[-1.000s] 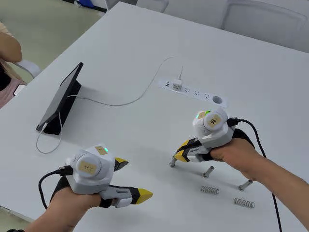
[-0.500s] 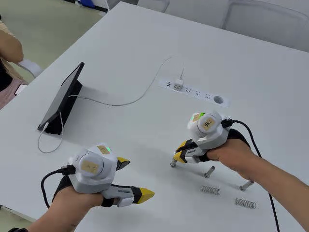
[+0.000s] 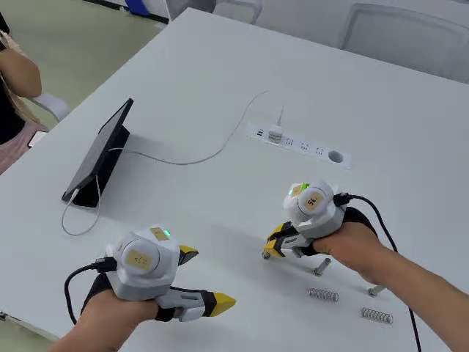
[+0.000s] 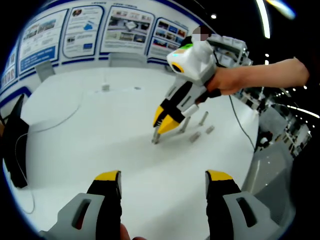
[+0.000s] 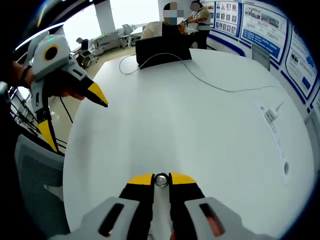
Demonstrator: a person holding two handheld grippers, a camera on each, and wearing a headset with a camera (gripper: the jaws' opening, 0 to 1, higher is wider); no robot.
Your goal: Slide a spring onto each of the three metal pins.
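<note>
Barely begun: right tongs [image 3: 273, 248] clamped on first pin [image 5: 161, 180] at five o'clock on tabletop [image 3: 220, 95], left tongs [image 4: 163, 175] apart and empty at seven. Not yet threaded: loose spring [image 3: 323, 295], second spring [image 3: 377, 315], beside bare middle pin [image 3: 320, 265], end pin [image 3: 375, 290]

Left gripper [image 3: 205, 277], right gripper [image 3: 272, 244]: white rounded bodies w/ green LED, tan round sticker on top; black jaws, yellow tips; black cable each.
</note>
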